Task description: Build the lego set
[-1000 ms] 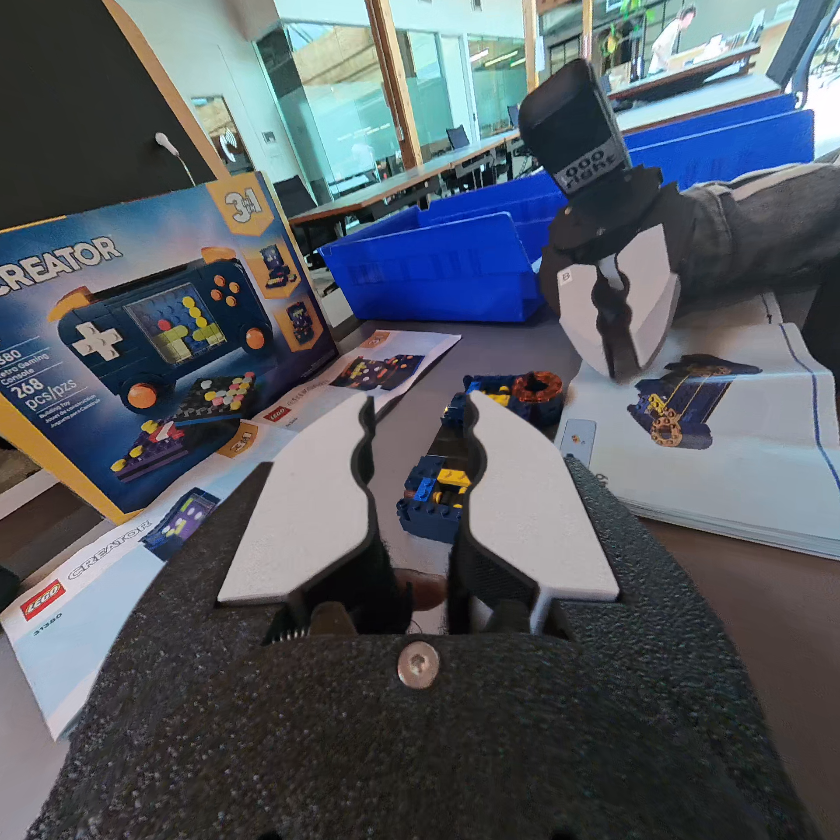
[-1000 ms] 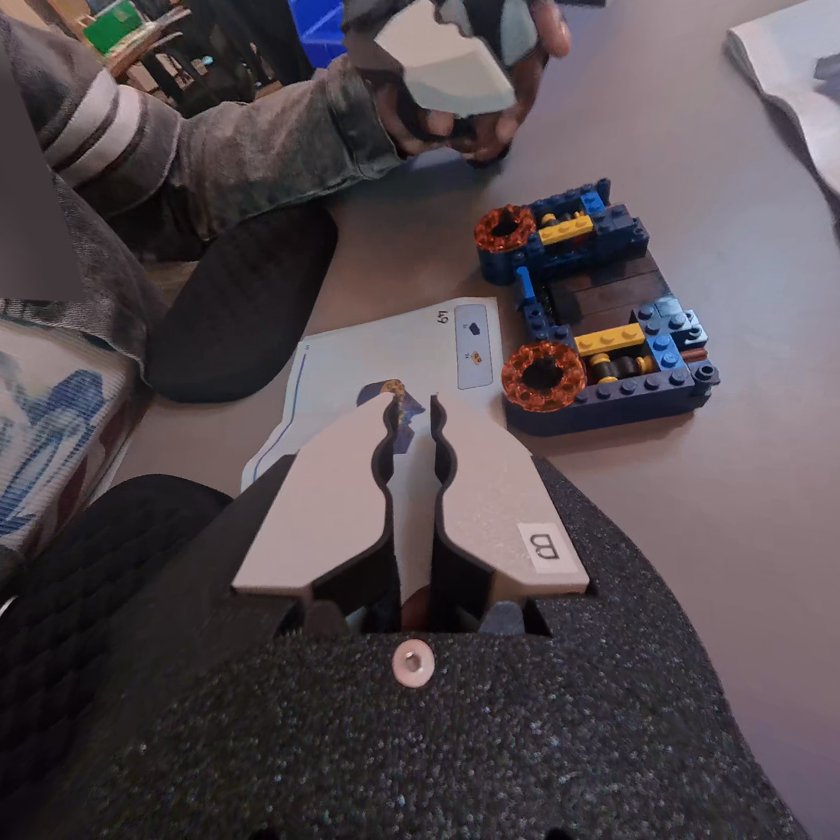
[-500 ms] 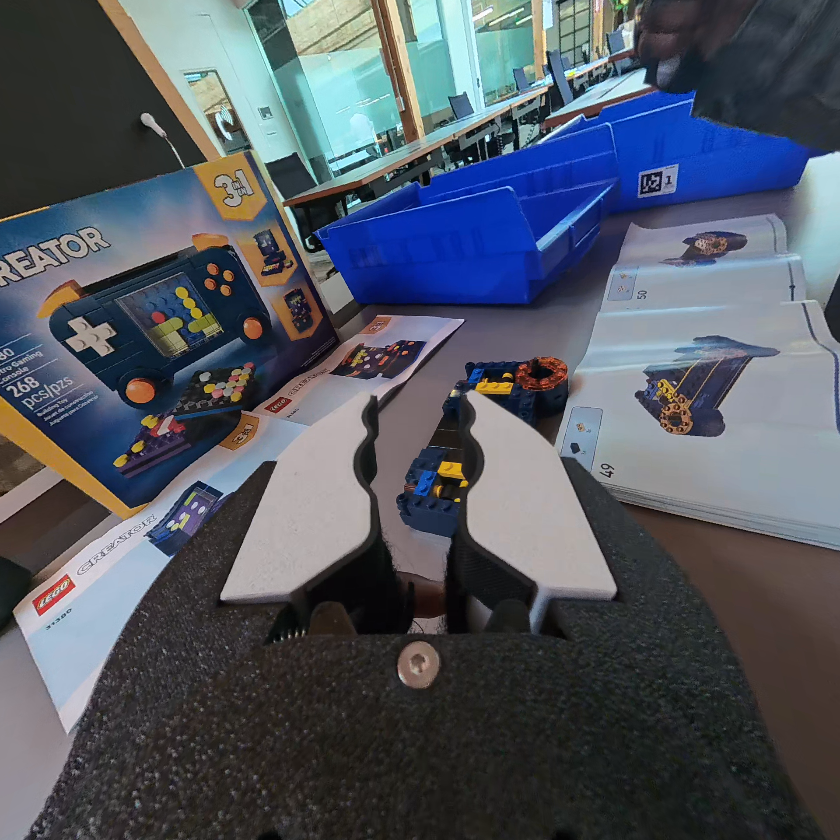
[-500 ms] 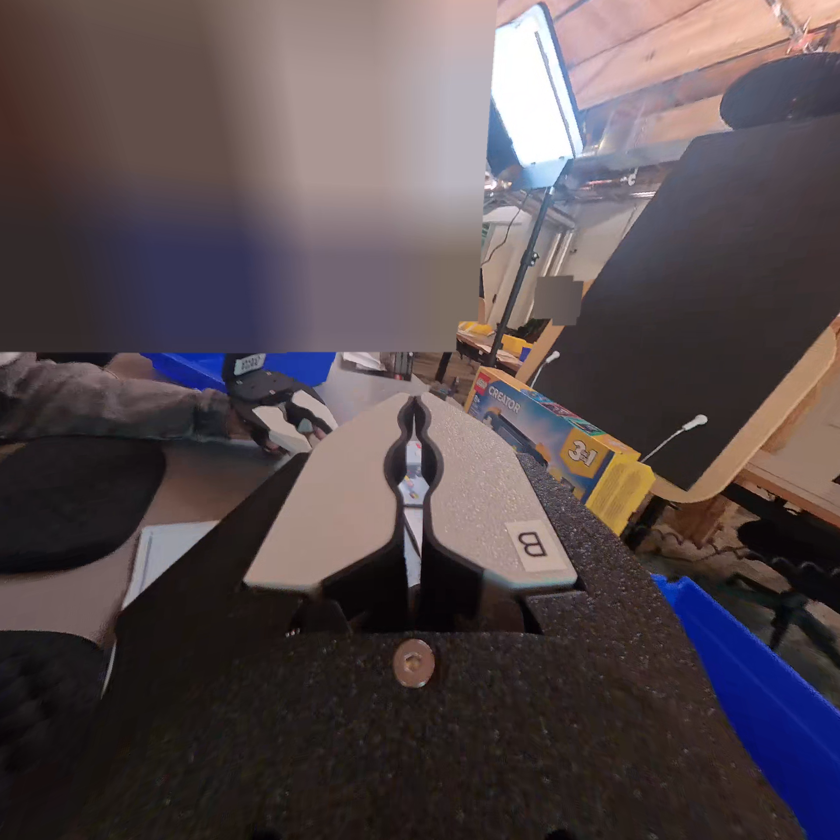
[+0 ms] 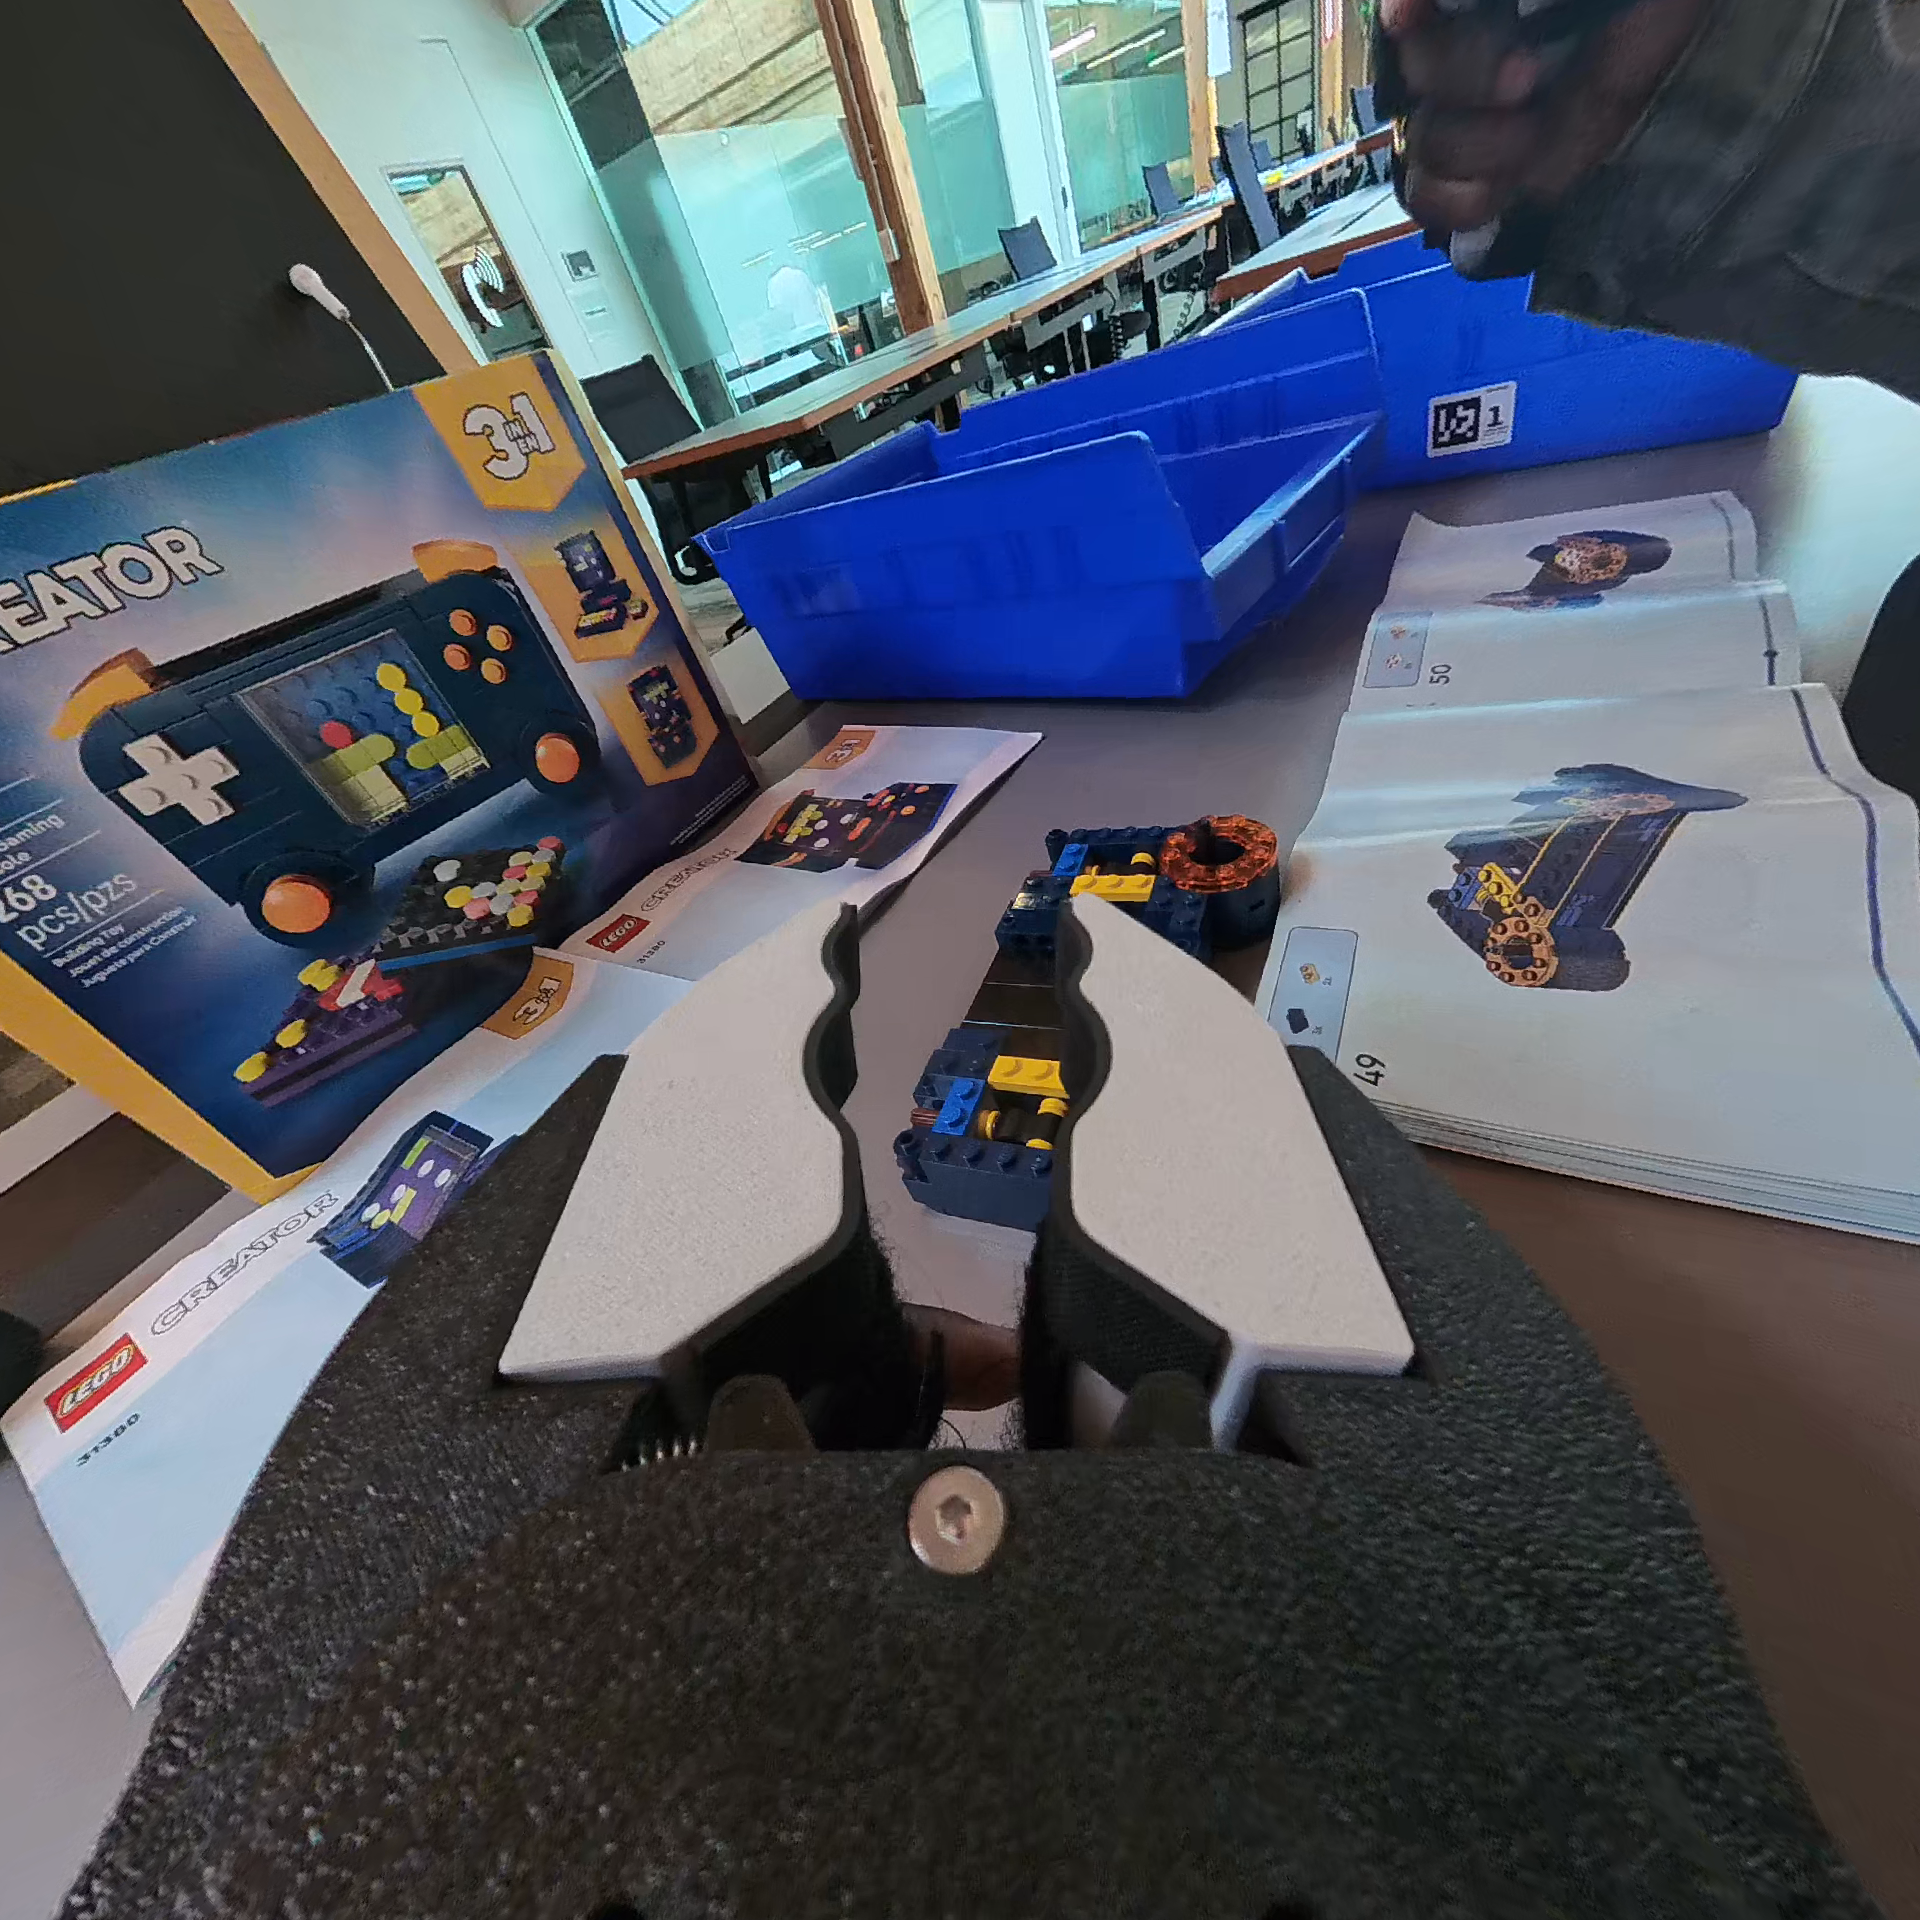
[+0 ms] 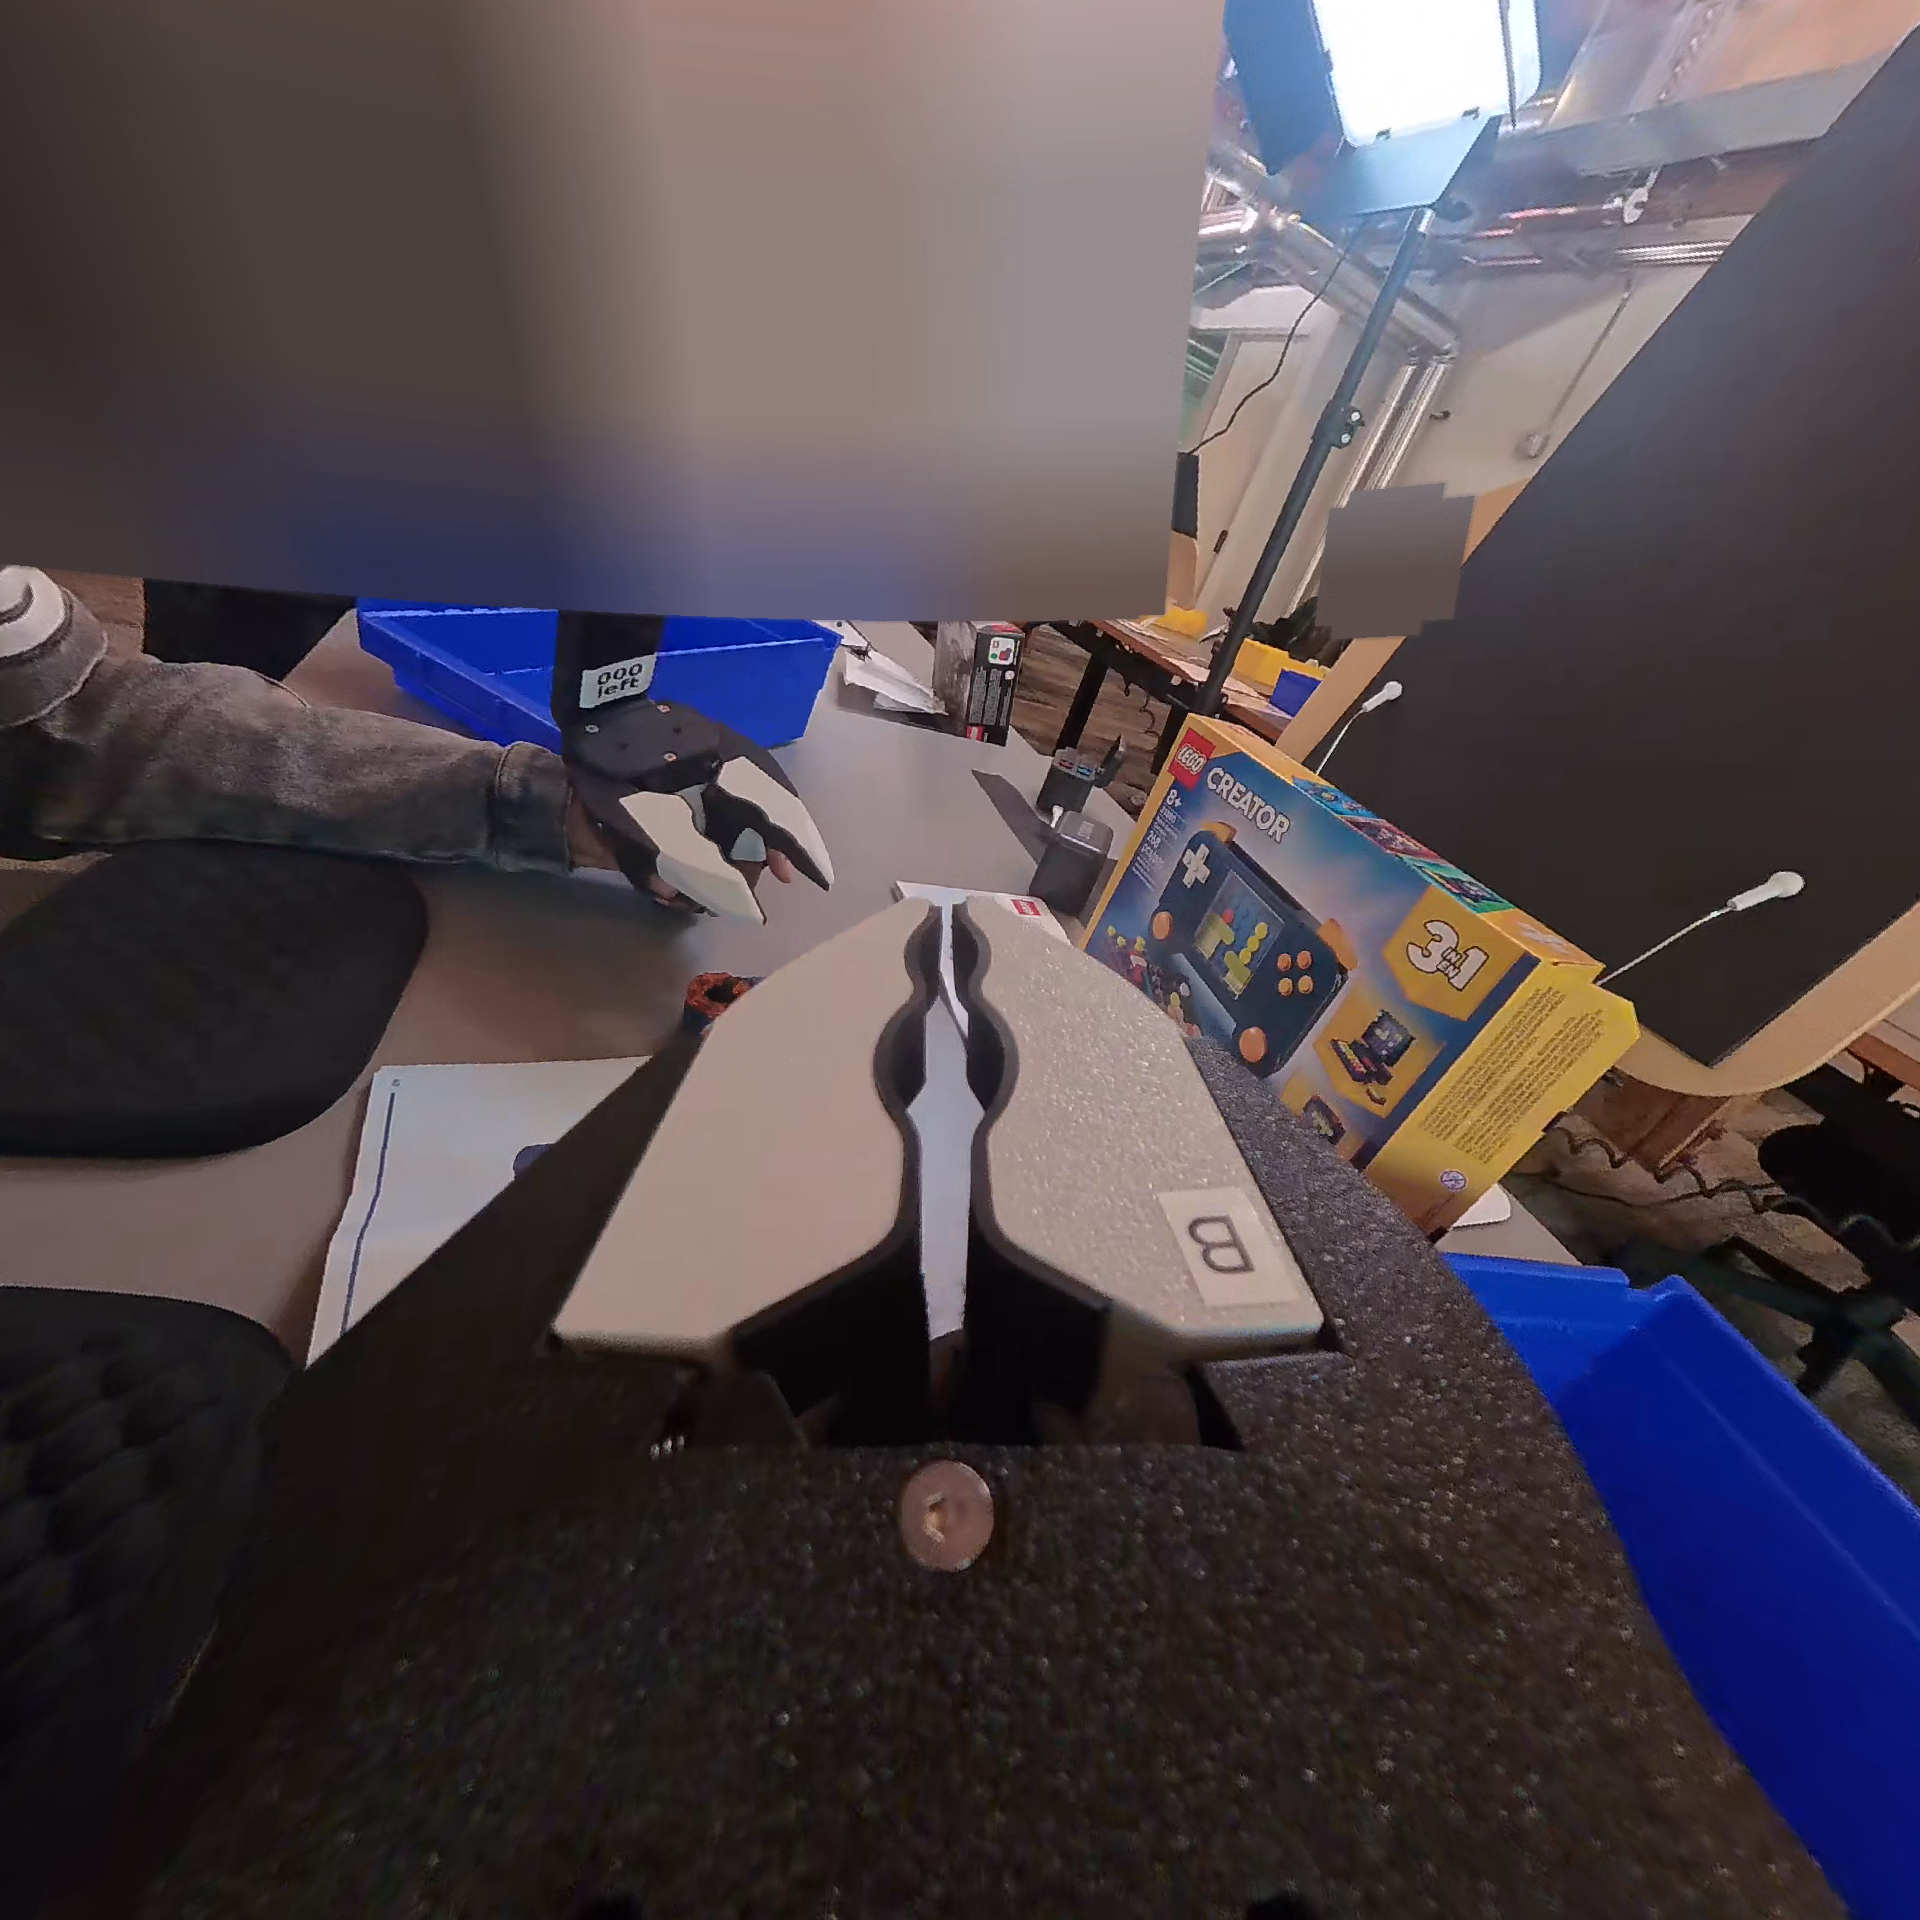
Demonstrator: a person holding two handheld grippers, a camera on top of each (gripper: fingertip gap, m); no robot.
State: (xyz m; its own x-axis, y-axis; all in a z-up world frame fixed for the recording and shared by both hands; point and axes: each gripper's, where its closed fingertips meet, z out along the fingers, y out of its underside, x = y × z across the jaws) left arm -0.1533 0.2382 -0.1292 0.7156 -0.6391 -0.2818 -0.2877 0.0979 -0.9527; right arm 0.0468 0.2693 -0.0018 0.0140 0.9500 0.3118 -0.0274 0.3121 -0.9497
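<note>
My left gripper (image 5: pixel 961 914) is open and low over the grey table. A dark blue brick model (image 5: pixel 1023 1075) with yellow pieces and an orange ring (image 5: pixel 1218 852) lies on the table just beyond its fingers, and the pads do not press on it. The right wrist view shows the left gripper (image 6: pixel 788 899) with its fingers apart and nothing between them. My right gripper (image 6: pixel 943 912) is shut, with nothing visible between its tips. It is raised and points across the table toward the toy box (image 6: pixel 1351 987). The model's orange ring (image 6: pixel 717 992) peeks out beside its left finger.
The toy box (image 5: pixel 312 748) stands at left with leaflets (image 5: pixel 831 821) in front. An open instruction booklet (image 5: pixel 1610 935) lies at right. Blue bins (image 5: pixel 1039 561) sit behind, and another (image 6: pixel 1714 1507) is near my right gripper. Black pads (image 6: pixel 187 987) and a light stand (image 6: pixel 1299 468) are also in view.
My right gripper rose from over the booklet and model, swung up toward the box, and its slightly parted fingers came together. My left gripper stayed open and almost still.
</note>
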